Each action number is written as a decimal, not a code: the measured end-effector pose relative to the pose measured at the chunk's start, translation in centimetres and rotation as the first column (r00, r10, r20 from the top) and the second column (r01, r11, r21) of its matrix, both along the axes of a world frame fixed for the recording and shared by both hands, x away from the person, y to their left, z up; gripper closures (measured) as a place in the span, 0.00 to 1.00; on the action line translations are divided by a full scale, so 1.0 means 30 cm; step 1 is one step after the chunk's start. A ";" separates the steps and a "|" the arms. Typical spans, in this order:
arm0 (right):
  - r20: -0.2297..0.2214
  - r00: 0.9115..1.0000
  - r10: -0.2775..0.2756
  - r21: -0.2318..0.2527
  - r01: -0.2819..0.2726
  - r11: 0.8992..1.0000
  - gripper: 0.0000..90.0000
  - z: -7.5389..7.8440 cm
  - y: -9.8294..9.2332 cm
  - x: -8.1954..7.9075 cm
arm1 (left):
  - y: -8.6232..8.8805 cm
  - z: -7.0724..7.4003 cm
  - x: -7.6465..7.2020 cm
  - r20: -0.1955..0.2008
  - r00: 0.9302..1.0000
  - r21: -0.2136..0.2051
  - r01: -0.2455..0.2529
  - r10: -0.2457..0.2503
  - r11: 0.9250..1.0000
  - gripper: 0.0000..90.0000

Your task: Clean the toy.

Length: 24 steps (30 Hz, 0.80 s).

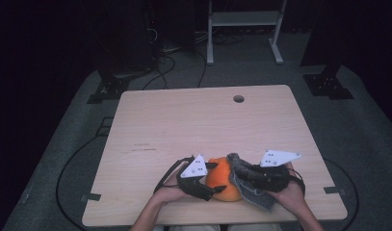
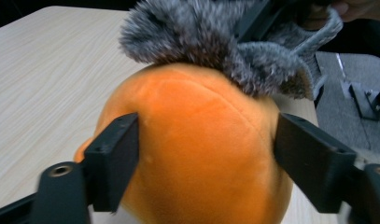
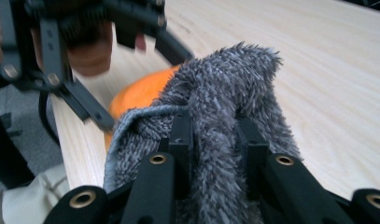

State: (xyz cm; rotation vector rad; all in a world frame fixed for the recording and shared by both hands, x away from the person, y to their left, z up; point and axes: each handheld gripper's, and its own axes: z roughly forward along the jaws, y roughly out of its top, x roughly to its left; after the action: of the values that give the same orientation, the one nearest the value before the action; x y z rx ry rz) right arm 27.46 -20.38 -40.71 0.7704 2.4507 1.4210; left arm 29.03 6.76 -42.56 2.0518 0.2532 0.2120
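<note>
A round orange plush toy [image 1: 222, 182] rests on the wooden table [image 1: 208, 120] near its front edge. My left gripper [image 1: 216, 177] is shut on the toy from the left, one black jaw against each side of it [image 2: 201, 154]. A grey fuzzy cloth [image 1: 250, 193] drapes over the toy's right side and top, and its fur hangs over the orange crown [image 2: 201, 32]. My right gripper [image 1: 242, 173] is shut on a fold of this cloth [image 3: 225, 93], with pile bulging between and around its jaws. The orange toy [image 3: 136, 93] peeks out behind the cloth.
A small round hole [image 1: 239, 98] sits near the table's far edge. A white metal stand [image 1: 244, 19] and black equipment feet [image 1: 328, 84] are on the grey floor beyond. Cables [image 1: 68, 163] loop on the floor at the left. Both hands are close to the table's front edge.
</note>
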 end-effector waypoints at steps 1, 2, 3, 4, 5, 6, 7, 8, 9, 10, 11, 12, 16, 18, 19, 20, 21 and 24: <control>-0.005 1.000 0.003 0.002 -0.003 1.000 0.80 -0.005 -0.002 0.001 | 0.000 0.000 0.000 0.000 1.000 0.000 0.000 0.000 1.000 0.22; -0.017 1.000 0.006 0.010 -0.006 1.000 0.80 -0.016 -0.011 0.004 | 0.016 0.002 0.015 -0.034 0.999 -0.027 -0.027 0.026 0.999 0.19; -0.024 1.000 0.011 0.015 -0.010 1.000 0.80 -0.021 -0.019 0.006 | 0.020 0.000 0.025 -0.049 0.997 -0.024 -0.055 0.054 0.998 0.15; -0.034 0.999 0.012 0.024 -0.011 1.000 0.80 -0.025 -0.031 0.007 | 0.021 -0.007 0.036 -0.079 0.994 -0.025 -0.072 0.070 0.997 0.12; -0.038 0.999 0.011 0.023 -0.010 1.000 0.80 -0.030 -0.044 0.008 | 0.021 -0.007 0.036 -0.079 0.994 -0.025 -0.072 0.070 0.997 0.12; -0.042 0.999 0.009 0.015 -0.008 1.000 0.80 -0.032 -0.052 0.008 | 0.020 -0.015 0.041 -0.104 0.993 -0.037 -0.064 0.060 0.997 0.14; -0.042 0.999 0.009 0.015 -0.008 1.000 0.80 -0.032 -0.052 0.008 | 0.017 -0.022 0.041 -0.114 0.993 -0.043 -0.047 0.042 0.998 0.14; -0.035 0.999 -0.007 -0.018 0.006 1.000 0.80 -0.026 -0.063 0.003 | 0.013 -0.027 0.038 -0.108 0.994 -0.048 -0.040 0.035 0.998 0.21; -0.035 0.999 -0.007 -0.018 0.006 1.000 0.80 -0.026 -0.063 0.003 | 0.011 -0.028 0.034 -0.098 0.995 -0.051 -0.035 0.029 0.998 0.21; -0.023 1.000 -0.018 -0.042 0.017 0.999 0.81 -0.018 -0.066 -0.001 | 0.005 -0.023 0.028 -0.081 0.996 -0.053 -0.033 0.029 0.998 0.23; -0.001 1.000 -0.025 -0.057 0.025 0.998 0.81 0.006 -0.069 -0.014 | 0.001 -0.019 0.025 -0.076 0.997 -0.055 -0.031 0.026 0.998 0.25; 0.009 1.000 -0.023 -0.050 0.024 0.998 0.81 0.019 -0.068 -0.021 | -0.006 -0.014 0.019 -0.063 0.998 -0.056 -0.024 0.021 0.998 0.25; 0.061 0.998 0.033 -0.039 -0.030 0.999 0.81 0.074 0.002 -0.047 | -0.042 0.013 -0.020 -0.002 1.000 -0.022 0.014 -0.014 1.000 0.26; 0.052 0.997 0.050 -0.053 -0.047 0.997 0.81 0.071 0.012 -0.045 | -0.031 0.010 -0.017 -0.011 1.000 -0.026 0.023 -0.024 0.999 0.25; 0.030 0.998 0.052 -0.044 -0.051 0.998 0.81 0.064 0.003 -0.040 | -0.031 0.010 -0.017 -0.011 1.000 -0.026 0.023 -0.024 0.999 0.25; 0.019 0.999 0.048 -0.044 -0.047 0.998 0.81 0.055 -0.009 -0.034 | -0.025 0.003 -0.012 -0.018 1.000 -0.037 0.018 -0.019 0.999 0.26; 0.019 0.999 0.048 -0.044 -0.047 0.998 0.81 0.055 -0.009 -0.034 | -0.025 0.003 -0.012 -0.018 1.000 -0.037 0.018 -0.019 0.999 0.26; -0.008 1.000 0.014 -0.045 -0.014 0.999 0.81 0.063 -0.044 -0.029 | -0.036 0.005 -0.014 -0.011 1.000 -0.037 0.007 -0.007 0.999 0.27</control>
State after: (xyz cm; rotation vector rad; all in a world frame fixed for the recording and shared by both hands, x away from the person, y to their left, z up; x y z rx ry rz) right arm 26.57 -21.70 -38.82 0.7513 2.4896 1.3653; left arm 28.61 5.69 -42.41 2.0175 0.2551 0.1898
